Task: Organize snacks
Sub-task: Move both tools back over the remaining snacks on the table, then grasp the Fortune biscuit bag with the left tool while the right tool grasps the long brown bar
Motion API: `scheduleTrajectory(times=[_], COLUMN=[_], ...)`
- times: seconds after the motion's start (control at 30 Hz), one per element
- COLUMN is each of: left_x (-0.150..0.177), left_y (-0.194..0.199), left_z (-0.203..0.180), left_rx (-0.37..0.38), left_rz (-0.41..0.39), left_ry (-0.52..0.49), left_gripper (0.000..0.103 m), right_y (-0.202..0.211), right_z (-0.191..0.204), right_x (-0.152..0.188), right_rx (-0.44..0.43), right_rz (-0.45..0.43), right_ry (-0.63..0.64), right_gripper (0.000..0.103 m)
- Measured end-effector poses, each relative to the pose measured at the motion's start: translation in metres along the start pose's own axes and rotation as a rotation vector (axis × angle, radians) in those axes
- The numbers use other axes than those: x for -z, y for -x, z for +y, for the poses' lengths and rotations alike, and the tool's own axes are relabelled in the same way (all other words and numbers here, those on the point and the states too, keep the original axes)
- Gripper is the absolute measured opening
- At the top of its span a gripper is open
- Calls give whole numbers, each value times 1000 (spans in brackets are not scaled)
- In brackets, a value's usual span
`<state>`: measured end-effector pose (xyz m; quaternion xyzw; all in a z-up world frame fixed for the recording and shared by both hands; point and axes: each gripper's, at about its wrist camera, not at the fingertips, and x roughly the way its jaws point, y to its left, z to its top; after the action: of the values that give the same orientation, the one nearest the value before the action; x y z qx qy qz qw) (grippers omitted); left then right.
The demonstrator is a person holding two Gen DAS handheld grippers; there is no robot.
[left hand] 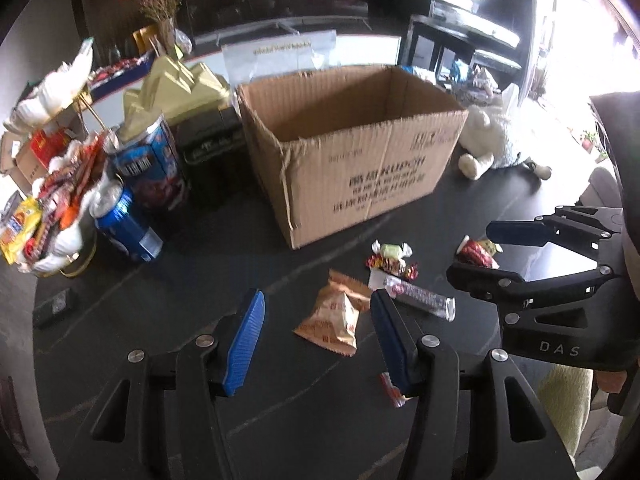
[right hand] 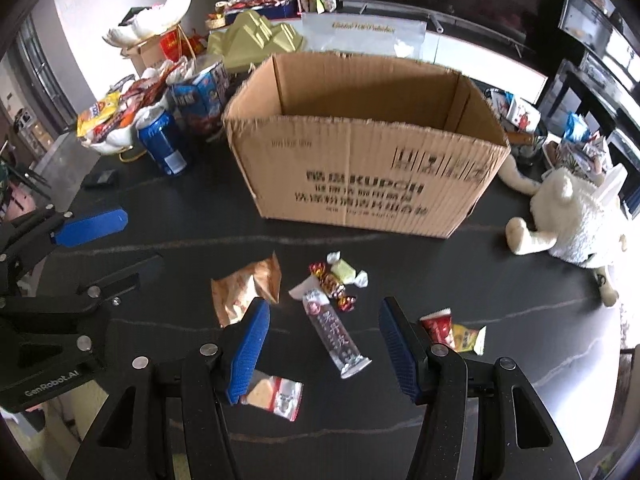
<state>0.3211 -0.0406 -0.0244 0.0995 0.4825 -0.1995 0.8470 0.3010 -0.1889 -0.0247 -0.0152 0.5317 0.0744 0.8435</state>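
An open, empty cardboard box point(left hand: 360, 160) point(right hand: 360, 176) stands on the dark table. In front of it lie loose snacks: an orange packet point(left hand: 332, 320) point(right hand: 244, 292), a long clear bar point(left hand: 416, 298) point(right hand: 334, 336), wrapped candies point(left hand: 392, 260) point(right hand: 340, 276), a red packet point(left hand: 476, 254) point(right hand: 438, 326) beside a yellow one point(right hand: 466, 338), and a cracker packet point(right hand: 276, 394). My left gripper point(left hand: 318, 304) point(right hand: 140, 240) hangs open above the orange packet. My right gripper point(right hand: 324, 312) point(left hand: 472, 252) hangs open above the clear bar. Neither holds anything.
Left of the box stand a blue can point(left hand: 124, 224) point(right hand: 162, 144), a blue snack canister point(left hand: 154, 168), a black tin point(left hand: 212, 152) and a white dish heaped with snacks point(left hand: 52, 208). A white plush toy point(left hand: 492, 140) point(right hand: 572, 224) lies to the right.
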Motion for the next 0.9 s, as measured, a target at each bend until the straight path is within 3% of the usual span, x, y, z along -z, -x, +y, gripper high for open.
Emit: scheduleTrajectory(times=[0.53, 0.9], left_x=[14, 16], left_y=[-46, -83], left_z=[0, -4], left_rx=[68, 64], left_rz=[102, 175], left_ry=[-22, -77], left_gripper=[54, 54], right_y=[-50, -83], right_z=[-6, -15], right_x=[17, 22], right_rx=[-16, -36], right_rz=[121, 180], right_ry=[-16, -43], right_gripper=[58, 58])
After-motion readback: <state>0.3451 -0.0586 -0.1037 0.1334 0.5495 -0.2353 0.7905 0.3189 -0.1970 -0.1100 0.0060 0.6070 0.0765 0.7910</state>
